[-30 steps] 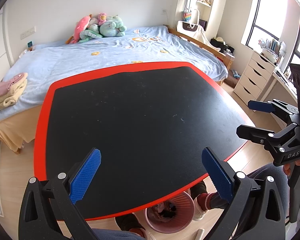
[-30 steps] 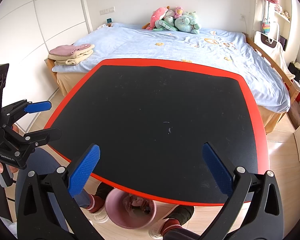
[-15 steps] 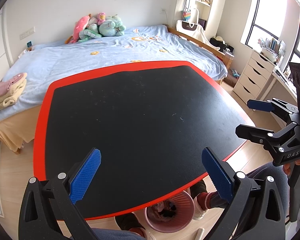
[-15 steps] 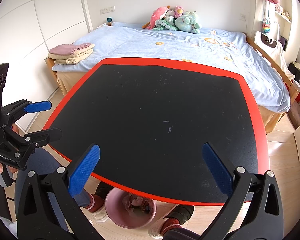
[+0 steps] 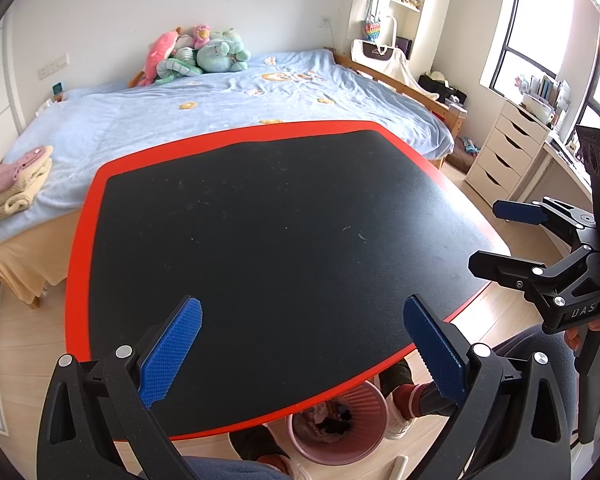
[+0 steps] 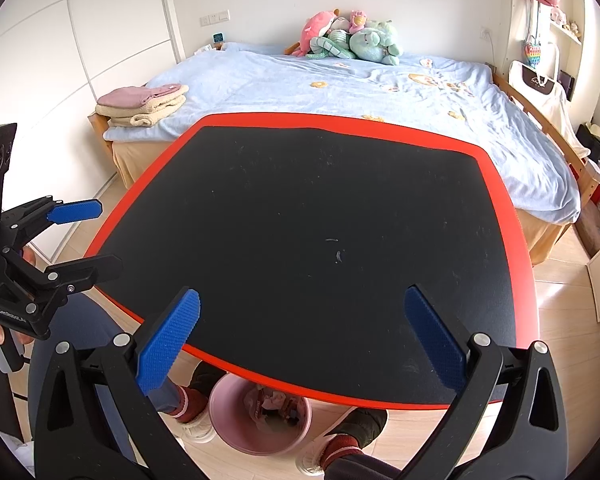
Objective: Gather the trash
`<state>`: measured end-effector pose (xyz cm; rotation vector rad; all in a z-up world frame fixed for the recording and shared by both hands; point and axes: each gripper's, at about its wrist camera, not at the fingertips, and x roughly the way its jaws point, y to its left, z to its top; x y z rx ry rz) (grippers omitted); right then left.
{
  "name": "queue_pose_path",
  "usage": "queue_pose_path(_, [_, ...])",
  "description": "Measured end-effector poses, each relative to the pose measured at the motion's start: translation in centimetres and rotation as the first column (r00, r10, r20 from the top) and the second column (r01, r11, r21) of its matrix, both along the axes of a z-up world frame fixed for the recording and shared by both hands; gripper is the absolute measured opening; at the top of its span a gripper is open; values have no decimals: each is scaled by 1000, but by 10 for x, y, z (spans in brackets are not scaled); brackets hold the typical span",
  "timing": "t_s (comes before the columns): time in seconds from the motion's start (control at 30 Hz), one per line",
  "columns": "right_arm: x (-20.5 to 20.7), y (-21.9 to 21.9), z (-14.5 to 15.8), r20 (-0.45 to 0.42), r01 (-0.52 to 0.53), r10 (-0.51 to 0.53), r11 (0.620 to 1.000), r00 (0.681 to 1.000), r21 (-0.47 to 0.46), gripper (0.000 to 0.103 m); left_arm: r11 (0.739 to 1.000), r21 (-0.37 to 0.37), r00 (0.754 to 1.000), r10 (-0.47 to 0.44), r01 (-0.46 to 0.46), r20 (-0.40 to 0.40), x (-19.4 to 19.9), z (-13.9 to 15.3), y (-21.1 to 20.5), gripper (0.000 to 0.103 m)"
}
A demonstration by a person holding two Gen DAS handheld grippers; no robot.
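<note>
Bin (image 6: 260,420) on floor under tabletop (image 6: 320,220) near edge, below and between left hand-held gripper (image 5: 300,352) and right hand-held gripper (image 6: 300,344); both spread, empty. Tabletop seemingly bare of trash.

A pink ribbed trash bin (image 5: 338,424) stands upright on the floor under the bench's near edge, holding crumpled trash (image 6: 274,402).

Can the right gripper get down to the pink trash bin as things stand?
Probably not straight down: the right gripper is open above the table, whose near edge overhangs part of the pink bin. It would likely have to come around that edge.
</note>
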<state>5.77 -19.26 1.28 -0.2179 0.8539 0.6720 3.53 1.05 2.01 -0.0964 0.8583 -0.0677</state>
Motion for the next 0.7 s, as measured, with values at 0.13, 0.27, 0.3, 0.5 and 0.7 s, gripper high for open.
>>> queue_pose_path(0.13, [0, 0, 0, -1, 0, 0, 1000, 1000, -1, 100, 1000, -2, 1000, -3, 3, -1, -3, -2, -4, 97])
queue_pose_path(0.27, [0, -1, -3, -3, -1, 1, 1000, 1000, -3, 100, 1000, -6, 1000, -5, 5, -2, -4, -3, -5, 97])
queue_pose_path(0.3, [-1, -2, -5, -4, -2, 2, 1000, 1000, -4, 100, 1000, -7, 1000, -5, 5, -3, -5, -4, -6, 97])
queue_pose_path(0.5, [0, -1, -6, -6, -5, 5, 1000, 1000, -9, 100, 1000, -15, 1000, -13, 13, 0, -5, -4, -7, 97])
queue_pose_path(0.7, [0, -1, -6, -8, -2, 2, 1000, 1000, -10, 100, 1000, -3, 1000, 0, 0, -7, -3, -6, -6, 97])
